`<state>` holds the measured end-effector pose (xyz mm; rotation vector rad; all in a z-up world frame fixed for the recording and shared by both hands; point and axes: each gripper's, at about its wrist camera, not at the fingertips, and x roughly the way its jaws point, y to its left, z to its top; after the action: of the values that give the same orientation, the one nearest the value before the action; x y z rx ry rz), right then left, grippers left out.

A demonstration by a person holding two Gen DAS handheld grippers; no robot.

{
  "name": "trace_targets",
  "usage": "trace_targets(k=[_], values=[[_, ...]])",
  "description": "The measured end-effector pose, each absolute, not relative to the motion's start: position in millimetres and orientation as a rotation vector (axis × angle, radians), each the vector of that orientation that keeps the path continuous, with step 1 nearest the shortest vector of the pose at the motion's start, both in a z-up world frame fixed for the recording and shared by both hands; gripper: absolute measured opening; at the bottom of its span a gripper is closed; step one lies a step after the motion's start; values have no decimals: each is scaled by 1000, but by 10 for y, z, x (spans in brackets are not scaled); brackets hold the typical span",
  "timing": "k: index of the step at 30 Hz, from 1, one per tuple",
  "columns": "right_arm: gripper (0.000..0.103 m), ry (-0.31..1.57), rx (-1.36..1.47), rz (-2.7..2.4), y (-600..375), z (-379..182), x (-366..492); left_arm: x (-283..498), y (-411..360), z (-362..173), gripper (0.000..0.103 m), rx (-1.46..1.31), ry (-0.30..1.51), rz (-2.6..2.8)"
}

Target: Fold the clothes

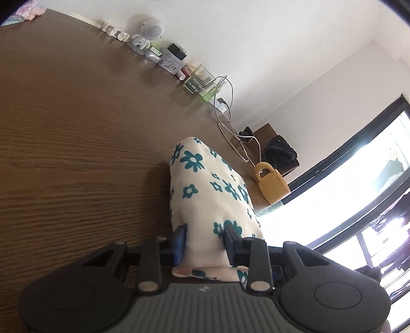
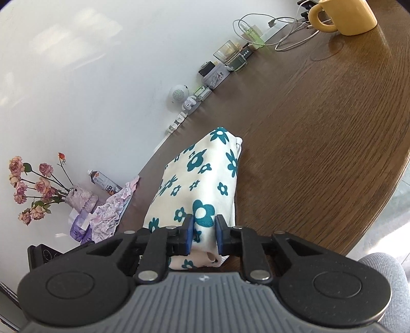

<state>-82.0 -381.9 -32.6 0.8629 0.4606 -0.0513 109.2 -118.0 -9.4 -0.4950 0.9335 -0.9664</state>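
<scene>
In the left wrist view, the left gripper [image 1: 205, 239] has its two blue pads squeezed onto the flowery cloth [image 1: 205, 189], which hangs out over the brown table [image 1: 77, 128]. A yellow mug [image 1: 271, 184] sits near it.

In the right wrist view, the right gripper [image 2: 203, 231] pinches the same cloth [image 2: 200, 179] too (tightly, it seems). If one claw slips, the cloth could drop and bunch up, spoiling the fold.

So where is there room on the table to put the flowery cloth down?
The wide bare table between the flowery cloth, the yellow mug and the front edge. It is crowded along the wall: jars, cables, a vase.
</scene>
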Motion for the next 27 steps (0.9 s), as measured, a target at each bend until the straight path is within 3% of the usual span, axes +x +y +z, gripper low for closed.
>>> trace_targets(k=[6, 13, 15, 18, 20, 21, 22, 27], values=[[26, 459, 768, -67, -3723, -198, -929, 1052, -1097, -68, 38, -505, 925, -973], [23, 474, 687, -63, -3592, -209, -983, 942, -1110, -35, 38, -414, 868, -993], [16, 482, 668, -61, -3562, -231, -952, 914, -1138, -43, 30, -375, 842, -996], [17, 479, 605, -60, -3504, -189, -985, 863, -1124, -26, 30, -348, 811, -1000], [28, 468, 521, -74, -3436, -112, -1061, 809, -1075, 14, 36, -331, 781, -996], [46, 465, 465, -85, -3388, -72, -1101, 765, -1052, 41, 46, -309, 754, -999], [55, 463, 413, -96, -3339, -45, -1136, 709, -1034, 68, 55, -275, 723, -1009], [55, 483, 243, -117, -3150, -59, -1158, 404, -1154, 103, 58, -13, 605, -1027]])
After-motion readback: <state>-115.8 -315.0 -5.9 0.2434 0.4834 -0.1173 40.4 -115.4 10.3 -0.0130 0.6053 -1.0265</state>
